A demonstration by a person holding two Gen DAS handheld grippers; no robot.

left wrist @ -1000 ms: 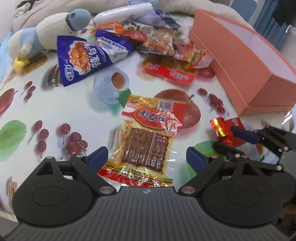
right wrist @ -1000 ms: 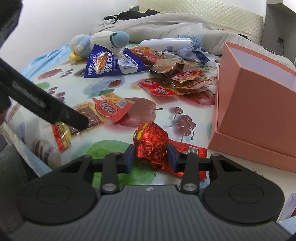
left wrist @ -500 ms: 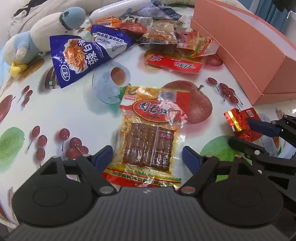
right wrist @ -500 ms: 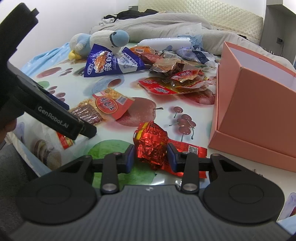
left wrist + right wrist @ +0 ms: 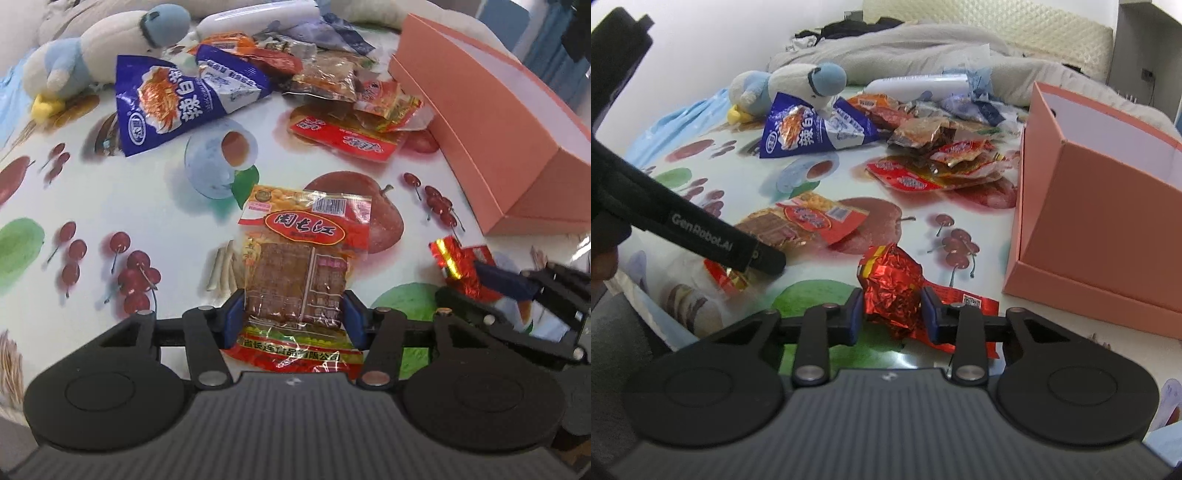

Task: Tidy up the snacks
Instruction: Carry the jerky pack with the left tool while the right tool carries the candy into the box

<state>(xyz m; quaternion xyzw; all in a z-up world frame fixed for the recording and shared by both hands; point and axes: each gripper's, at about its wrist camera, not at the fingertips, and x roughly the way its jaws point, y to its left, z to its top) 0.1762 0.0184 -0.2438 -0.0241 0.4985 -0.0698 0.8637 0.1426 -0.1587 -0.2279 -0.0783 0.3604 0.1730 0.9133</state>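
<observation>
Grippers first: left gripper (image 5: 293, 314) has its blue pads against both long edges of the tofu pack (image 5: 301, 273), closed in on it near the pack's lower end; pack lies flat on the fruit-print cloth (image 5: 147, 206), label end pointing away. Right gripper (image 5: 892, 314) is clamped on a crumpled red foil pack (image 5: 890, 291), pads pressing both sides, w/ the foil's flat tail sticking out to the right under the finger. In the left wrist view the foil pack (image 5: 456, 264) shows at right, in the right gripper (image 5: 491, 282). In the right wrist view the left gripper's black body (image 5: 701, 232) crosses from the left, over the near end of the tofu pack (image 5: 801, 225); its tips are hidden there.

Mid-distance: pink box (image 5: 491, 122) stands open at right, just beyond the foil pack, near wall facing the grippers; inside looks white. Cherry and apple prints on the cloth betw. the tofu pack and box.

Further back: flat red sachet (image 5: 343, 136) w/ a few small orange-red packs (image 5: 388, 99) piled on its far edge, touching the box's left corner area. Left of those, blue bag (image 5: 177, 99), lying tilted. Behind it a plush toy (image 5: 110, 48), white and light blue, on its side, touching the bag's top. Behind the pile a white tube (image 5: 258, 18) and grey bedding (image 5: 905, 48); quilted headboard (image 5: 997, 22) farthest.
</observation>
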